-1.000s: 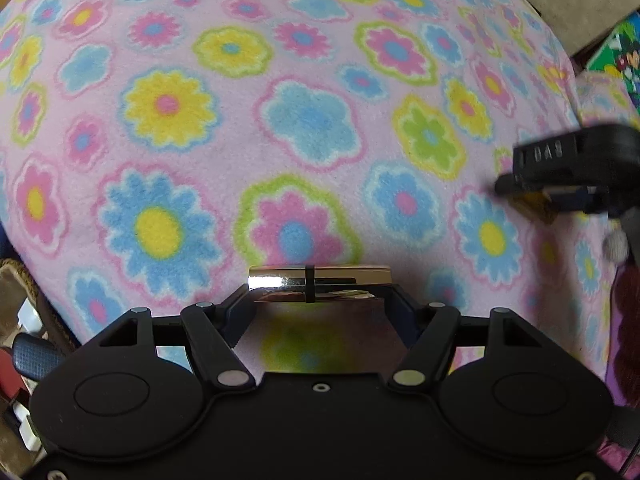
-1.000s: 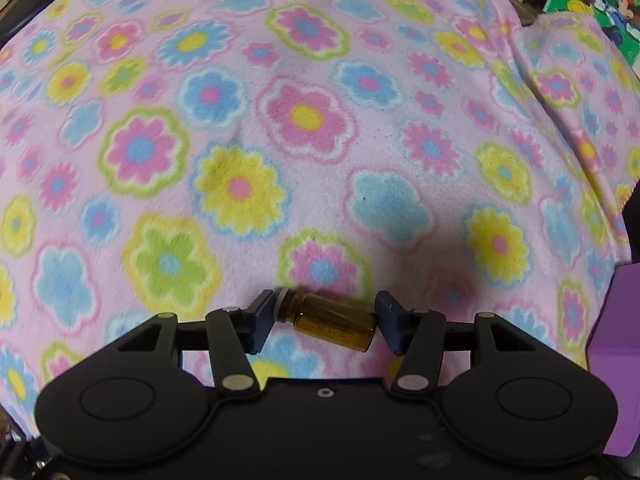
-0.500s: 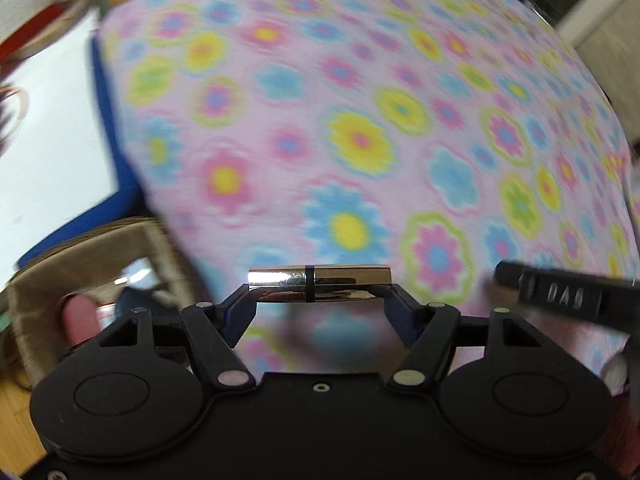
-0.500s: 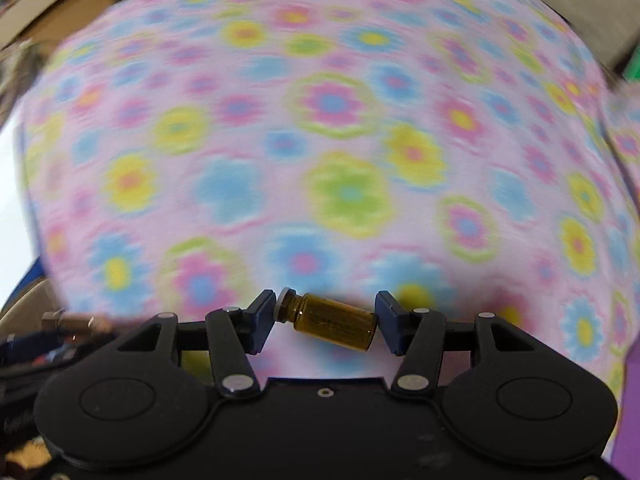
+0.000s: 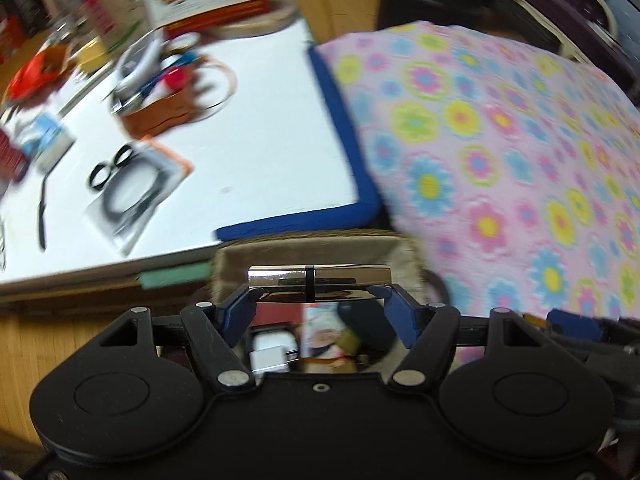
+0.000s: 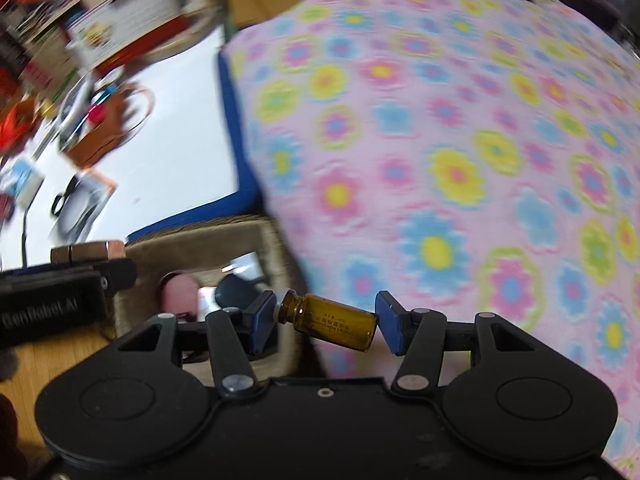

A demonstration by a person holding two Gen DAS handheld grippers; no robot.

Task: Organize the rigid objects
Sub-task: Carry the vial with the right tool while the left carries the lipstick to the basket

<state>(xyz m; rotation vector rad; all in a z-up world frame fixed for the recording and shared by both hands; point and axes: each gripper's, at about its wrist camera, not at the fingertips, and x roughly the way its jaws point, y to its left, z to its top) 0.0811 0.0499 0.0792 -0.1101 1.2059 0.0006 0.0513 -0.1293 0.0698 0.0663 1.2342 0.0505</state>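
My left gripper [image 5: 318, 300] is shut on a shiny metal tube [image 5: 319, 278] held crosswise above a beige fabric basket [image 5: 312, 250] that holds several small items. My right gripper [image 6: 326, 322] is shut on a small amber glass bottle [image 6: 330, 322], lying sideways between the pads, over the edge of the flowered blanket [image 6: 440, 160]. In the right wrist view the left gripper [image 6: 60, 296] with the metal tube [image 6: 86, 252] shows at the left, above the same basket [image 6: 192, 248].
A white board with a blue edge [image 5: 240, 152] lies left of the blanket [image 5: 500, 152], carrying a brown basket of odds and ends [image 5: 160, 108], black rings [image 5: 116, 176] and packets. Wooden floor [image 5: 60, 340] shows beside the beige basket.
Both grippers have swung left from over the blanket to the beige basket at its edge, each still holding its object. The view is blurred by the motion.
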